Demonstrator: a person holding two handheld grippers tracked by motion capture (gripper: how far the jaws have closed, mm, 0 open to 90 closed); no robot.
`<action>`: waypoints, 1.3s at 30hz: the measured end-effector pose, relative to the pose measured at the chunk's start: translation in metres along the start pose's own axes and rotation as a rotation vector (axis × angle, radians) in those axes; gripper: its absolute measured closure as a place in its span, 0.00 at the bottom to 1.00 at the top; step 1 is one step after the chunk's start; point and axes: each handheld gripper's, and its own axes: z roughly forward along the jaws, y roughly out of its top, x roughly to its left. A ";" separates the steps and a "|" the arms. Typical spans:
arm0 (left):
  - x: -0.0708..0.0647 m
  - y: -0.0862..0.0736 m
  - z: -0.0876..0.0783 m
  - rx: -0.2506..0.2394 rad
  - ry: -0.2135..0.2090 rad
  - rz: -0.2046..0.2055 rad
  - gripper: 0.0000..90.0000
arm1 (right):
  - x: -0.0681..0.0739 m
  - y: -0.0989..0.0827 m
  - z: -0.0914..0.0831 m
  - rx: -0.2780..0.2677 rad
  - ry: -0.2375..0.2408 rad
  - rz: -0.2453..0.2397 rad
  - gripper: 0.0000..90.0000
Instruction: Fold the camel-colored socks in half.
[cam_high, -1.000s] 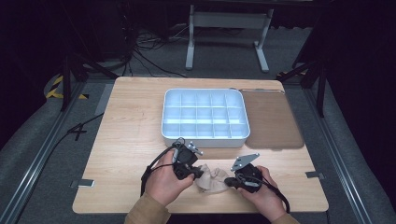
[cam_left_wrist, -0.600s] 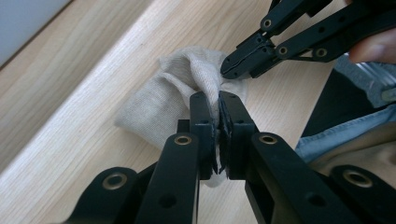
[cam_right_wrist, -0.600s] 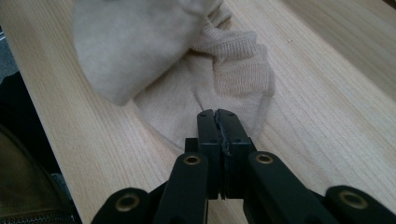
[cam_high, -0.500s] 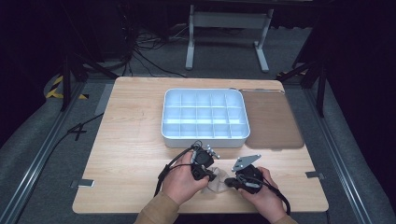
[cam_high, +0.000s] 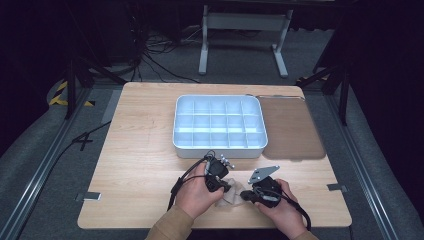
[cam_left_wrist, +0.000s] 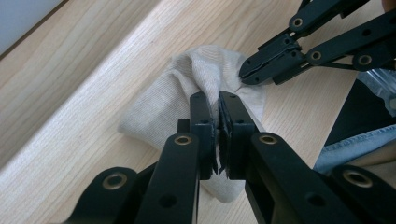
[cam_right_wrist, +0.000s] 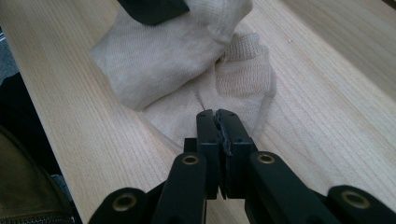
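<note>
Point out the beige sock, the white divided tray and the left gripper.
beige sock (cam_right_wrist: 163, 51), right gripper view, on its bunched upper fold.
white divided tray (cam_high: 218, 148), high view, on its near wall.
left gripper (cam_left_wrist: 218, 100), left gripper view, between its shut fingertips.

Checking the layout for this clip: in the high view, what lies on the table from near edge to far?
The beige sock between the left gripper and right gripper, then the white compartment tray.

Bare wooden table (cam_high: 135, 150) lies open left of the hands; the white compartment tray (cam_high: 218, 148) blocks ahead.
</note>
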 end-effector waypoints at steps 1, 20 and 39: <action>0.001 0.000 0.000 -0.003 0.008 0.003 0.95 | 0.000 0.000 0.000 0.000 0.000 0.001 0.99; -0.007 -0.008 -0.017 -0.117 -0.046 0.058 0.70 | 0.007 0.011 -0.032 -0.063 -0.042 -0.021 0.92; 0.013 -0.040 -0.037 -0.115 0.058 -0.034 0.74 | 0.043 0.047 -0.005 -0.086 0.011 -0.169 0.93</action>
